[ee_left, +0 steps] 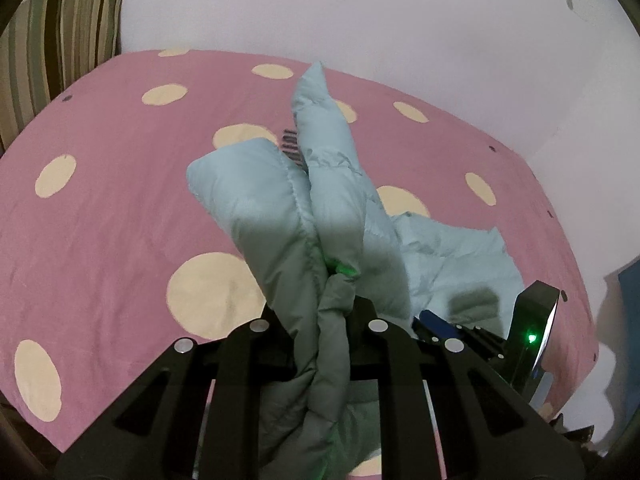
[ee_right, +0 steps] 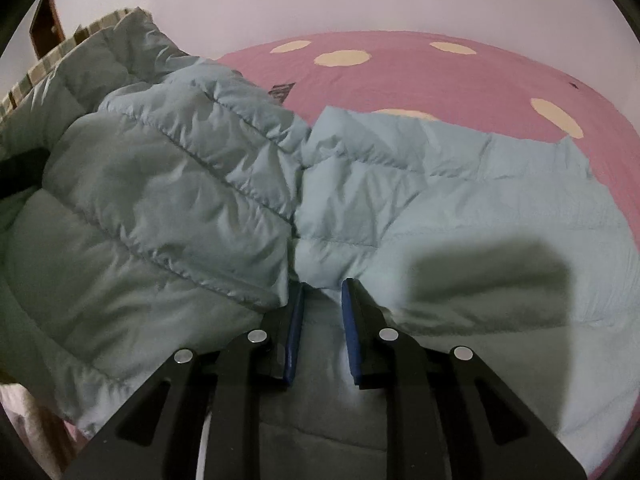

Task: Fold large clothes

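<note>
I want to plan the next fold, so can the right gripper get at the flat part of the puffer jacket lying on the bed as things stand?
Probably yes. The right gripper sits right at the light blue puffer jacket, whose flat half spreads bare ahead of it on the pink spotted bedsheet. The left gripper holds the other part bunched up, off to the side.

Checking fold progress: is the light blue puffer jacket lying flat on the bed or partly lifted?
Partly lifted. The left gripper is shut on a bunched section of the puffer jacket; the rest lies spread on the polka-dot bedsheet.
</note>
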